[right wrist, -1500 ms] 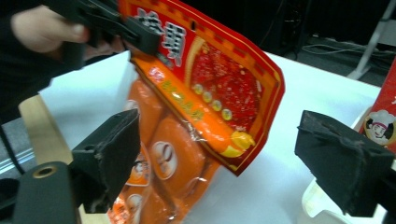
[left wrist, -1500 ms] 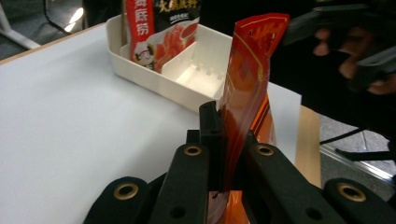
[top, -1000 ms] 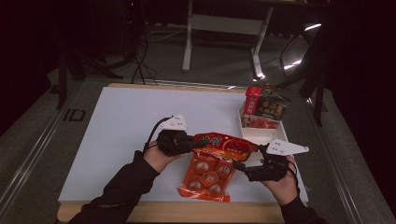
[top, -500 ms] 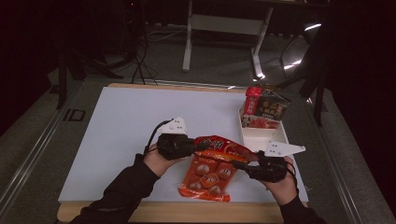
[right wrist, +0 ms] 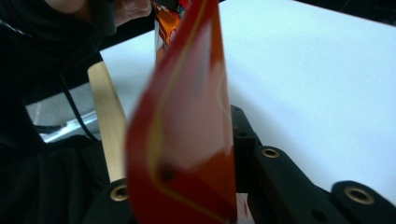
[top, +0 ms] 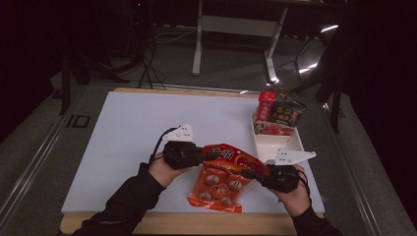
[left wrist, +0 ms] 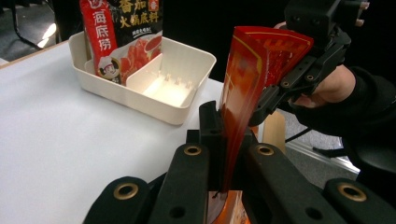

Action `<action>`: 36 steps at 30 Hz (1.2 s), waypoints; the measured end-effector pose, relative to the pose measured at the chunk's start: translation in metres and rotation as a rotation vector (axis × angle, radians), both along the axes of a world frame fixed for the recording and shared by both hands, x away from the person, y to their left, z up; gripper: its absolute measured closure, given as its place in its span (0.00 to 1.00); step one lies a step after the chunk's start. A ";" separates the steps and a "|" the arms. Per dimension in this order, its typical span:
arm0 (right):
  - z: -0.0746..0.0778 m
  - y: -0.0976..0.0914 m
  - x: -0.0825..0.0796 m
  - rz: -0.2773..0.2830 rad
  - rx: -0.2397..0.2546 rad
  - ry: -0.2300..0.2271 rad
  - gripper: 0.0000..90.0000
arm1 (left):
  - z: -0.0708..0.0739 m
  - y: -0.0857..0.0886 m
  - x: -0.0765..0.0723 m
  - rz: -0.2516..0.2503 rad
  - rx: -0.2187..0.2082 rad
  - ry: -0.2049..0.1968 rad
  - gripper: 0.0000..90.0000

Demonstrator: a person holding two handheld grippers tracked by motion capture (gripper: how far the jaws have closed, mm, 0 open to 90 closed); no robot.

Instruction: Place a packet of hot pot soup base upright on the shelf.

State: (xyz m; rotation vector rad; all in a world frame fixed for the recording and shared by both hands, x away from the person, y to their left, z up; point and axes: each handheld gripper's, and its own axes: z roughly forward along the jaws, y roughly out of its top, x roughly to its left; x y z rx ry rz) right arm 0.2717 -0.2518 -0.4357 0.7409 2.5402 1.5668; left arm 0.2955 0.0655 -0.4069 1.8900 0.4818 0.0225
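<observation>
Centrally, near the table's (top: 123, 128) front edge, the left hand-held gripper (top: 205, 156) and right hand-held gripper (top: 250, 173) each clamp opposite top corners of a red snack bag (top: 216, 184); a white tray (top: 278, 142) sits beyond.

Looks like a lab / recording setup, not a home. Bench (top: 123, 147) has a plain white top w/ wood edge, lit bright while the room around is dark. Grey floor (top: 231, 69) behind w/ loose cables (top: 147, 64), white metal desk frame (top: 236, 29) on feet, dark stand legs (top: 74, 73). "ID" marking (top: 77, 121) beside the bench.
</observation>
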 end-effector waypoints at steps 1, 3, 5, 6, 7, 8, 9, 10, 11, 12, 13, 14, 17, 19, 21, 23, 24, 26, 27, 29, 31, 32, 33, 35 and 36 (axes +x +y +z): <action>0.002 0.000 -0.002 -0.002 0.002 0.005 0.98 | 0.001 0.001 0.000 -0.005 -0.007 0.004 1.00; 0.007 0.000 -0.005 0.002 0.011 -0.005 0.98 | 0.005 0.003 -0.002 -0.010 -0.016 -0.009 1.00; 0.014 0.001 -0.008 0.002 0.015 -0.018 0.99 | 0.009 0.005 -0.003 -0.019 -0.026 -0.023 1.00; 0.017 0.001 -0.009 0.006 0.015 -0.023 0.99 | 0.011 0.006 -0.004 -0.020 -0.030 -0.037 0.99; 0.020 0.001 -0.010 0.005 0.016 -0.026 0.99 | 0.012 0.007 -0.005 -0.025 -0.036 -0.042 0.99; 0.023 0.001 -0.010 0.001 0.017 -0.029 0.99 | 0.013 0.008 -0.005 -0.031 -0.037 -0.044 0.99; 0.026 0.002 -0.010 -0.001 0.011 -0.038 0.99 | 0.013 0.009 -0.005 -0.027 -0.039 -0.049 0.99; 0.028 0.002 -0.011 -0.009 0.013 -0.046 0.99 | 0.013 0.010 -0.006 -0.027 -0.040 -0.054 0.99; 0.029 0.002 -0.011 -0.014 0.014 -0.050 0.99 | 0.014 0.010 -0.007 -0.029 -0.042 -0.060 0.99; 0.029 0.002 -0.011 -0.014 0.014 -0.050 0.99 | 0.014 0.010 -0.007 -0.029 -0.042 -0.060 0.99; 0.031 0.003 -0.011 -0.015 0.009 -0.053 0.99 | 0.014 0.012 -0.008 -0.025 -0.043 -0.072 0.99; 0.034 0.004 -0.011 -0.018 0.008 -0.058 1.00 | 0.014 0.012 -0.009 -0.025 -0.044 -0.075 0.99; 0.037 0.005 -0.009 -0.017 0.001 -0.060 1.00 | 0.012 0.015 -0.009 -0.019 -0.053 -0.067 0.98; 0.040 0.006 -0.008 -0.019 -0.001 -0.066 1.00 | 0.011 0.017 -0.008 -0.014 -0.051 -0.068 0.98; 0.042 0.007 -0.007 -0.015 -0.001 -0.069 1.00 | 0.010 0.019 -0.008 -0.011 -0.065 -0.066 0.97; 0.045 0.008 -0.006 -0.015 0.001 -0.072 1.00 | 0.010 0.020 -0.007 -0.007 -0.067 -0.064 0.95; 0.046 0.008 -0.006 -0.013 0.002 -0.073 1.00 | 0.009 0.021 -0.006 0.001 -0.083 -0.074 0.95; 0.054 0.009 -0.002 -0.012 0.005 -0.093 1.00 | 0.007 0.022 -0.005 0.008 -0.085 -0.091 0.93; 0.056 0.010 -0.001 -0.013 0.005 -0.098 1.00 | 0.007 0.022 -0.005 0.018 -0.090 -0.092 0.90; 0.060 0.011 0.001 -0.014 -0.002 -0.105 1.00 | 0.005 0.022 -0.004 0.029 -0.096 -0.103 0.83; 0.064 0.011 0.002 -0.017 -0.005 -0.115 1.00 | 0.004 0.023 -0.003 0.055 -0.095 -0.105 0.71; 0.066 0.010 0.003 -0.018 -0.002 -0.117 1.00 | 0.003 0.024 -0.002 0.063 -0.098 -0.094 0.66; 0.068 0.009 0.004 -0.020 0.008 -0.114 1.00 | 0.003 0.025 -0.002 0.078 -0.100 -0.095 0.60; 0.073 0.006 0.006 -0.026 0.018 -0.120 1.00 | 0.001 0.027 -0.002 0.090 -0.119 -0.094 0.47; 0.076 0.005 0.007 -0.030 0.029 -0.118 1.00 | 0.000 0.028 -0.002 0.098 -0.122 -0.083 0.41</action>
